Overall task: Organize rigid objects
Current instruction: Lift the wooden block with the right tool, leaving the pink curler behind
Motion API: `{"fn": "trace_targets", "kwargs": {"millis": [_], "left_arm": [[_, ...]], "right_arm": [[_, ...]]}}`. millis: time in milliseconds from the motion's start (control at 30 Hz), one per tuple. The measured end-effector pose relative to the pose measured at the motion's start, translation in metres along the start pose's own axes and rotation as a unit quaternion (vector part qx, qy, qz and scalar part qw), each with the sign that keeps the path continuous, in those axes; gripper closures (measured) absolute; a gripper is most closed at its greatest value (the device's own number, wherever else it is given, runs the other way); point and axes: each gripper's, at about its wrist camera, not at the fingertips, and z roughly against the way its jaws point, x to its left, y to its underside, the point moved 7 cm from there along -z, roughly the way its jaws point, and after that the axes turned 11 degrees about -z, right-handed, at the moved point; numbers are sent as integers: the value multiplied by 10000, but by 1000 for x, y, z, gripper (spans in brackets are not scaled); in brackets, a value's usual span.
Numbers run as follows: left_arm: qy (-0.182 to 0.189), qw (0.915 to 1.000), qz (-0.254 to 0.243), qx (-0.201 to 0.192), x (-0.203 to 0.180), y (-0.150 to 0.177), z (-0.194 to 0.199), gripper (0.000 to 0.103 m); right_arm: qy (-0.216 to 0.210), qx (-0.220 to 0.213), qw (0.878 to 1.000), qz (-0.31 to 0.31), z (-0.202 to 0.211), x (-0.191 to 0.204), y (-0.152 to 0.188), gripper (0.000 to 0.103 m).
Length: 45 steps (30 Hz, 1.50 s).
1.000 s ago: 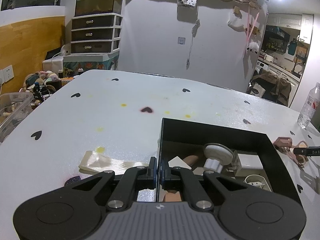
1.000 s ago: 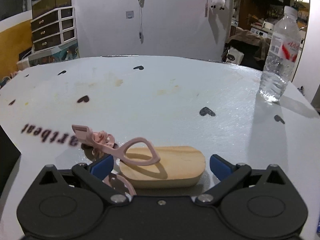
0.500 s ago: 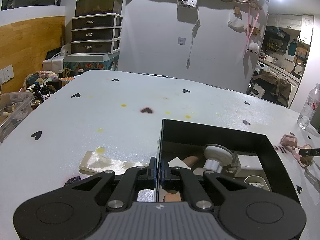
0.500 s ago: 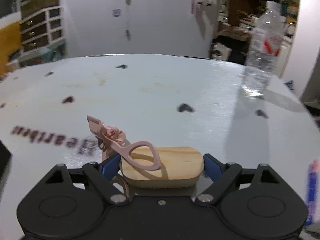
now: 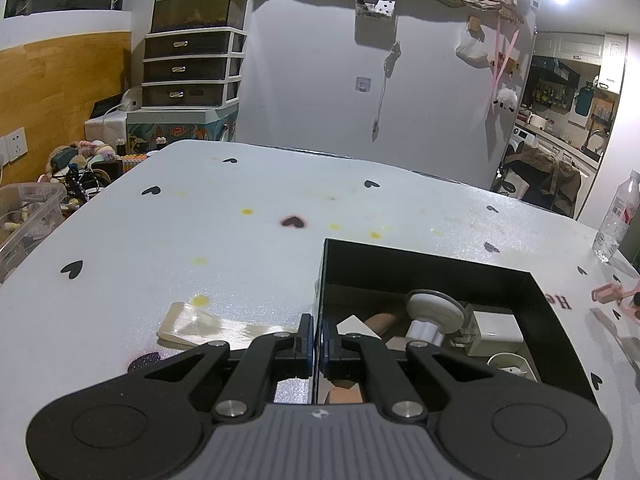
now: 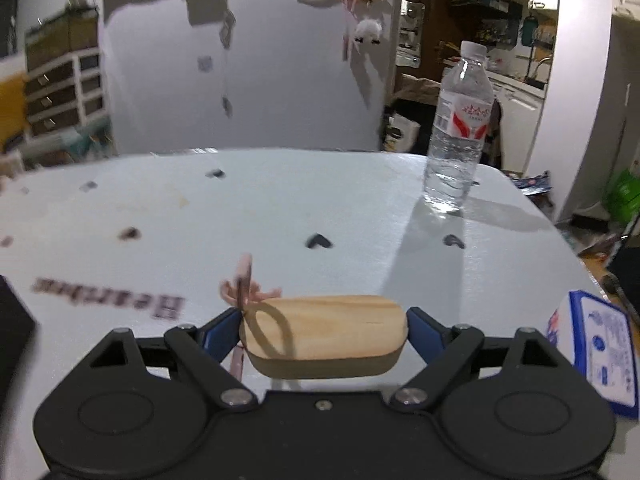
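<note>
Right wrist view — my right gripper (image 6: 324,330) clamps the stiff wooden block (image 6: 324,332) by its ends, perhaps pinching the light pink eyelash curler (image 6: 244,292) too — left gripper (image 5: 318,340) closed on the black box (image 5: 424,260) wall.

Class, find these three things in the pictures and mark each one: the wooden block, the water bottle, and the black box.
wooden block (image 6: 324,322): right wrist view, middle of its top face.
water bottle (image 6: 460,120): right wrist view, on its red and white label.
black box (image 5: 420,262): left wrist view, on its far wall.
</note>
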Motion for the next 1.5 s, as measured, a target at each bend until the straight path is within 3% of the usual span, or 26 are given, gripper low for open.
{"fn": "trace_targets", "kwargs": {"millis": [200,333,367,433,567,667,1000,1200,1333,1500], "left_arm": [[1,10000,0,-1,0,0,0,100],[10,10000,4,-4,0,0,0,100],[9,10000,4,-6,0,0,1,100],[17,10000,12,-17,0,0,2,100],[20,10000,15,-23,0,0,3,100],[27,10000,20,-25,-1,0,3,100],[30,10000,23,-30,-1,0,4,100],[28,10000,29,-33,-1,0,4,100],[26,10000,33,-36,-1,0,5,100],[30,10000,25,-35,-1,-1,5,100]], "right_arm": [[-252,-114,9995,167,26,18,4,14],[581,-23,9901,1279,22,33,22,14],[526,91,9894,1349,20,34,28,14],[165,307,9939,1050,19,32,33,14],[983,339,9859,1308,13,20,48,14],[801,461,9918,880,15,8,52,14],[978,471,9941,22,32,-31,79,14],[1671,285,9841,537,40,-43,80,14],[1597,483,9839,647,41,-45,86,3],[1315,526,9892,372,49,-48,85,3]]}}
